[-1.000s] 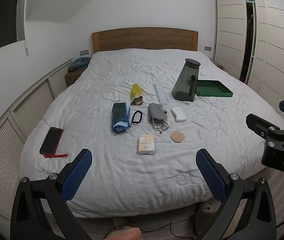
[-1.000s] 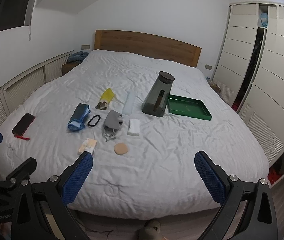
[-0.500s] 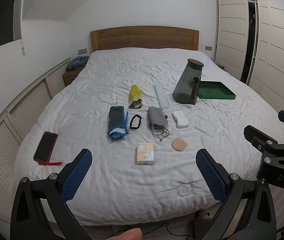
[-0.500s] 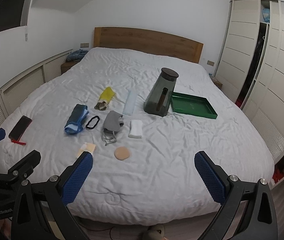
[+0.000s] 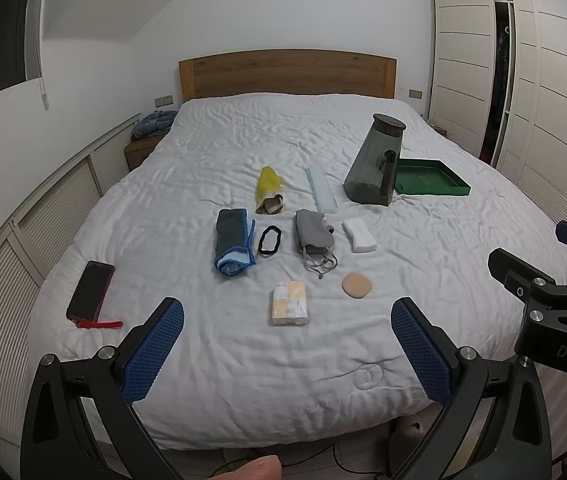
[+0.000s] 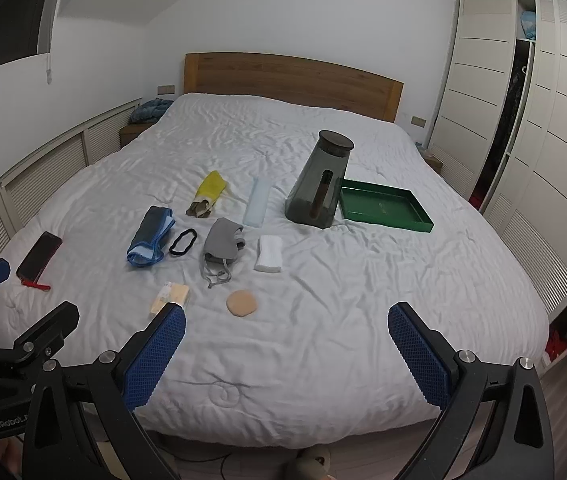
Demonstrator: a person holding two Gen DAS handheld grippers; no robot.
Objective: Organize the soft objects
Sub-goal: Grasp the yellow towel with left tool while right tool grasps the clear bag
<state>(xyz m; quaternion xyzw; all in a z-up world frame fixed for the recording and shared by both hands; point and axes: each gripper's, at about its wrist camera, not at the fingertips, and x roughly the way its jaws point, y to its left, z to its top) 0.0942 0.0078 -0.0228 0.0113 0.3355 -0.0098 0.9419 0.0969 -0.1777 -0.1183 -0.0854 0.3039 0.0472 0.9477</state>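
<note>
A: Status?
B: I have the left gripper [image 5: 287, 344] and right gripper [image 6: 285, 344] both wide open, holding nothing, off the foot of the bed [image 5: 243, 392]. Soft items, cloth [image 5: 233, 240] and mask [image 5: 313, 234], lie laid out near the jug [image 5: 373, 164]; I guess staged for sorting.
A: Blind spots?
B: Can't see inside the jug. Tray [image 6: 383, 208] partly behind it.

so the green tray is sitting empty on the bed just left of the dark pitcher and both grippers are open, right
One detail is off: the green tray lies just right of the dark pitcher, not left, as the right wrist view shows. It does look empty and sits on the bed. The left gripper and right gripper are both open.
</note>
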